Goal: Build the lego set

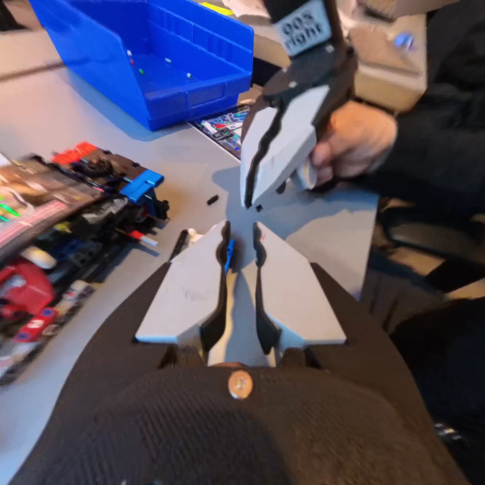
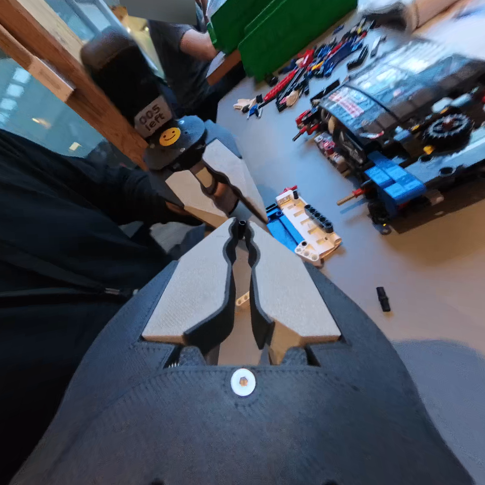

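My right gripper (image 2: 242,227) is shut on a small black pin (image 2: 241,226) held upright at its tips. It also shows in the left wrist view (image 1: 252,205), tips down just above the table. My left gripper (image 1: 241,228) is open, its left finger against a blue and white sub-assembly (image 2: 304,228). The blue part (image 1: 230,255) of the sub-assembly shows between the jaws. A second black pin (image 1: 212,200) lies loose on the table, also in the right wrist view (image 2: 383,299). The partly built black and blue car (image 2: 406,131) stands nearby (image 1: 105,199).
A blue bin (image 1: 157,65) with a few small parts stands at the back, an instruction booklet (image 1: 223,128) beside it. Loose pieces (image 2: 315,70) and green bins (image 2: 275,34) lie beyond the car. The table edge (image 1: 367,249) is on the right. A person (image 2: 183,52) stands behind. The grippers are tip to tip, or close to it.
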Demonstrator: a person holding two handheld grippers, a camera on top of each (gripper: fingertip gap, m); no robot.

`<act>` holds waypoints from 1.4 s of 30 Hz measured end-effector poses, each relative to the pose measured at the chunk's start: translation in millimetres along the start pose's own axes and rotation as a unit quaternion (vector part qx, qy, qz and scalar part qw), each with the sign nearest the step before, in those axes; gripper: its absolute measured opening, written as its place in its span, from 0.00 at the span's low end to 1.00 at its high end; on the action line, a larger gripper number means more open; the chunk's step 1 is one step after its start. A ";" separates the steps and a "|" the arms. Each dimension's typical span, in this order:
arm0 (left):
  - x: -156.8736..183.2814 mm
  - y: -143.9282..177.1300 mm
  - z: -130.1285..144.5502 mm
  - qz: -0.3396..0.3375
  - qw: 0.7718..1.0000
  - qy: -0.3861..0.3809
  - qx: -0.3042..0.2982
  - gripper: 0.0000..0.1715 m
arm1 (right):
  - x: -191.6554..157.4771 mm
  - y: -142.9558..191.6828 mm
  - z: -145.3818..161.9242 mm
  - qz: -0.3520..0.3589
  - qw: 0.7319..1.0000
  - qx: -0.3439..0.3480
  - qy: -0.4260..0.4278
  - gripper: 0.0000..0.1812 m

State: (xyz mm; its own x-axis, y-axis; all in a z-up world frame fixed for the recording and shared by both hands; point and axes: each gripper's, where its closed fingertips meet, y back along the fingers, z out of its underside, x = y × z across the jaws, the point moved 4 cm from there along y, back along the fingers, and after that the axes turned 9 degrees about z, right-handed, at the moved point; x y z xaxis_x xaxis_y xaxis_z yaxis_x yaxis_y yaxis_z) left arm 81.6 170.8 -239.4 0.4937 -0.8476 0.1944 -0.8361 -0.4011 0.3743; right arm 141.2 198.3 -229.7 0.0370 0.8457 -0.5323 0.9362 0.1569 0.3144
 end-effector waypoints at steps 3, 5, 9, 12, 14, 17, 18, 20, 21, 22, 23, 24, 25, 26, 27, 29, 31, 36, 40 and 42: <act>4.6 7.4 -4.5 -0.041 0.989 -0.134 -0.040 0.17 | 5.7 2.4 -1.4 -0.057 0.993 -0.014 -0.100 0.01; 9.5 8.7 -10.8 -0.062 0.975 -0.209 -0.050 0.21 | 4.9 0.6 0.8 -0.104 0.983 -0.030 -0.149 0.01; 19.0 3.0 -17.5 -0.054 0.965 -0.252 -0.053 0.22 | -1.8 -5.3 1.6 -0.137 0.976 -0.028 -0.167 0.01; 19.9 -3.4 -14.7 -0.043 0.968 -0.240 -0.056 0.19 | -7.1 -6.4 1.0 -0.157 0.972 -0.023 -0.174 0.01; 21.7 -3.2 -15.6 -0.039 0.969 -0.241 -0.044 0.13 | -7.8 -7.4 4.3 -0.154 0.973 -0.032 -0.168 0.01; 22.9 -2.4 -14.9 -0.038 0.969 -0.242 -0.041 0.11 | -9.1 -7.4 6.1 -0.155 0.973 -0.034 -0.170 0.01; 22.6 -2.9 -13.6 -0.041 0.968 -0.242 -0.042 0.11 | -8.5 -8.0 6.9 -0.151 0.974 -0.035 -0.168 0.01; 21.0 -2.7 -13.3 -0.060 0.966 -0.250 -0.036 0.11 | -7.6 -8.9 5.4 -0.150 0.973 -0.023 -0.174 0.01; 20.5 -1.7 -14.9 -0.073 0.964 -0.253 -0.026 0.10 | -8.6 -8.7 3.2 -0.160 0.970 -0.009 -0.184 0.02; 19.1 0.1 -17.3 -0.090 0.962 -0.256 -0.014 0.08 | -10.1 -8.5 1.7 -0.173 0.966 0.003 -0.194 0.03; 18.5 1.6 -19.4 -0.100 0.961 -0.257 -0.002 0.08 | -11.2 -7.9 1.0 -0.184 0.962 0.015 -0.203 0.04; 19.3 1.8 -20.4 -0.101 0.962 -0.253 0.007 0.08 | -11.2 -7.2 1.0 -0.189 0.959 0.025 -0.208 0.02; 20.4 0.9 -20.0 -0.101 0.963 -0.249 0.010 0.08 | -11.0 -6.8 2.2 -0.188 0.960 0.030 -0.205 0.02; 20.4 -0.3 -18.5 -0.106 0.962 -0.251 0.009 0.08 | -10.3 -6.6 3.8 -0.183 0.962 0.031 -0.202 0.02; 21.0 -1.3 -17.1 -0.108 0.961 -0.256 0.009 0.08 | -10.2 -6.2 5.0 -0.180 0.963 0.030 -0.199 0.02; 23.5 -1.6 -17.5 -0.111 0.958 -0.264 0.013 0.08 | -11.9 -4.5 5.7 -0.186 0.962 0.032 -0.197 0.02; 25.1 -2.8 -17.6 -0.117 0.954 -0.276 0.009 0.08 | -11.9 -3.2 6.4 -0.184 0.964 0.030 -0.191 0.02; 27.1 -5.6 -14.1 -0.112 0.954 -0.278 -0.002 0.09 | -11.3 -1.4 8.8 -0.151 0.979 -0.006 -0.135 0.01; 26.6 -1.3 5.9 -0.034 0.967 -0.246 -0.062 0.12 | 5.5 -0.9 15.4 -0.008 0.996 -0.080 -0.032 0.01; 19.5 3.3 11.1 -0.007 0.980 -0.176 -0.088 0.15 | 7.9 0.0 14.5 0.057 0.992 -0.096 0.055 0.01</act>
State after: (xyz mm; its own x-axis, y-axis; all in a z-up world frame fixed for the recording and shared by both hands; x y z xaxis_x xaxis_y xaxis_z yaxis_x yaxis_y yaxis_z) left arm 85.8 149.1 -244.5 0.3657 -0.9222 -0.1254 -0.7600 -0.3737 0.5317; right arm 146.5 197.6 -245.2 0.0898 0.9127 -0.3986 0.8437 0.1429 0.5174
